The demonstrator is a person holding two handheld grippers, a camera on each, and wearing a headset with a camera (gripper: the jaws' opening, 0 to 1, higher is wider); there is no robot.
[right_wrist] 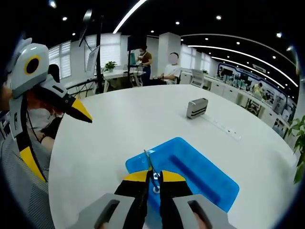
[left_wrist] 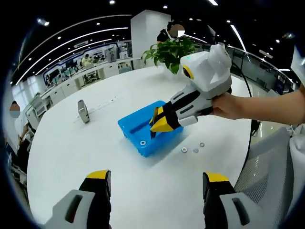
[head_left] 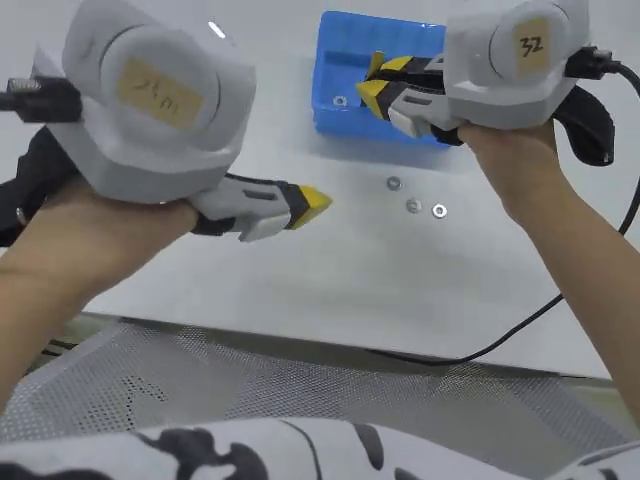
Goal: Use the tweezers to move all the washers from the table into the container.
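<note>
My right gripper [head_left: 383, 82] was clenched on the thin metal tweezers [right_wrist: 148, 162], whose prongs stood out straight ahead from between its jaws. The jaws pointed down into the blue rectangular plastic container [head_left: 345, 55]. One small metal washer [head_left: 341, 101] lay on the container floor, just beside the jaw tips. I could not tell whether the tweezer tips carried anything.

The relation that mattered for the coming move was this: three small round metal washers [head_left: 413, 205] lay on the white table [head_left: 330, 280], outside the container. They were not ahead of the right jaws but behind them, under the body of the gripper and on the side of the hand that held it. They made a short row, close together but apart, running roughly along the container's near wall. By my judgement, the jaws would have to draw back over that wall and turn the tweezers downward to reach the first one.

My left gripper [left_wrist: 157, 176] was released, its jaws wide apart and holding nothing. The washers lay ahead of it, a little toward its right jaw, but well apart. The right gripper was clearly the nearer one.
</note>
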